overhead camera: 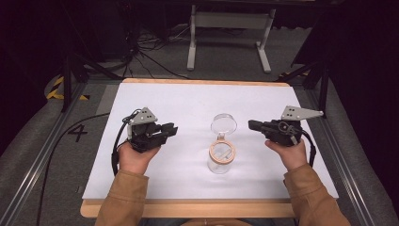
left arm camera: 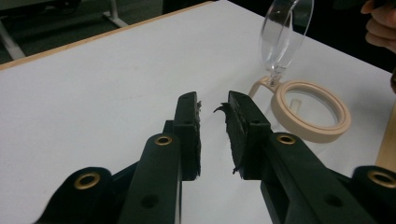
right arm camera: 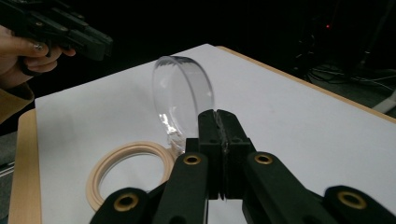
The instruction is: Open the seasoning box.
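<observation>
The jar [overhead camera: 220, 159] is standing on the table [overhead camera: 188, 101], near its front edge, and its hinged lid [overhead camera: 224, 124] is standing open just behind the jar. The left gripper [overhead camera: 170, 129] is hovering well left of the jar, and the right gripper [overhead camera: 252, 125] is hovering to the right of the jar.

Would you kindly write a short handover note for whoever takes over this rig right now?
Left gripper: fingers apart, nothing between them, left of the jar.
Right gripper: fingers together, empty, right of the jar.
Jar: clear, upright mid-table on the white mat, beige rim ring on top.
Lid: clear, hinged, swung open and standing up behind the mouth.
Done: the jar is open.
Left: by my guess, filling or closing it.
</observation>
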### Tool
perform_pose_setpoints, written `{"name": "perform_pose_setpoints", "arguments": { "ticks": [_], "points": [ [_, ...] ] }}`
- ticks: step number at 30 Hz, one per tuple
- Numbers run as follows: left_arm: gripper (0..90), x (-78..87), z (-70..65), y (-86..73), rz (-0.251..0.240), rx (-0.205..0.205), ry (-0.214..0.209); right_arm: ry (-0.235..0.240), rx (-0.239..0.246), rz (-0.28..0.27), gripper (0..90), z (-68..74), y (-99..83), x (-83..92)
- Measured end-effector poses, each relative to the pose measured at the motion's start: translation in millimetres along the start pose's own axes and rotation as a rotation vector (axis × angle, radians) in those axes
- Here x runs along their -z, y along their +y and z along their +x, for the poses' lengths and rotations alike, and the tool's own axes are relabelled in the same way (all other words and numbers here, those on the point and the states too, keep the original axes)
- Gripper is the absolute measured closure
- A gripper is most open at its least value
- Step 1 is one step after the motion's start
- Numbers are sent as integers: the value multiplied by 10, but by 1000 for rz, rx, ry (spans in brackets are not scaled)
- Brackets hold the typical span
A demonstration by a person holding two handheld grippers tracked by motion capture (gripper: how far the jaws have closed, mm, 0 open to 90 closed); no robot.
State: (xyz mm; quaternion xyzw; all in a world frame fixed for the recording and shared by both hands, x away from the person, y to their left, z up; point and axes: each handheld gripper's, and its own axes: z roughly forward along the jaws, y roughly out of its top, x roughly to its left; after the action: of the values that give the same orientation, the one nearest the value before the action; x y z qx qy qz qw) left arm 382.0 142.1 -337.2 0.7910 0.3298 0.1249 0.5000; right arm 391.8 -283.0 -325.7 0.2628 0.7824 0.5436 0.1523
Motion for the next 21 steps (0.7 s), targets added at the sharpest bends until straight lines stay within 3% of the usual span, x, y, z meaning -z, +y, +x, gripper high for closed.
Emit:
{"name": "perform_pose_setpoints", "arguments": {
  "ticks": [9,10,13,21],
  "points": [
    [720,-46,186,-69,23,25,69,-125,-52,7,883,-228,-91,293],
    [720,-56,218,-89,24,37,72,-143,-42,15,882,-247,-102,308],
    [717,-83,309,-145,29,57,92,-178,-76,35,877,-342,-167,370],
    [704,-155,470,-302,55,90,133,-286,-101,106,864,-515,-337,393]
  ]
}}
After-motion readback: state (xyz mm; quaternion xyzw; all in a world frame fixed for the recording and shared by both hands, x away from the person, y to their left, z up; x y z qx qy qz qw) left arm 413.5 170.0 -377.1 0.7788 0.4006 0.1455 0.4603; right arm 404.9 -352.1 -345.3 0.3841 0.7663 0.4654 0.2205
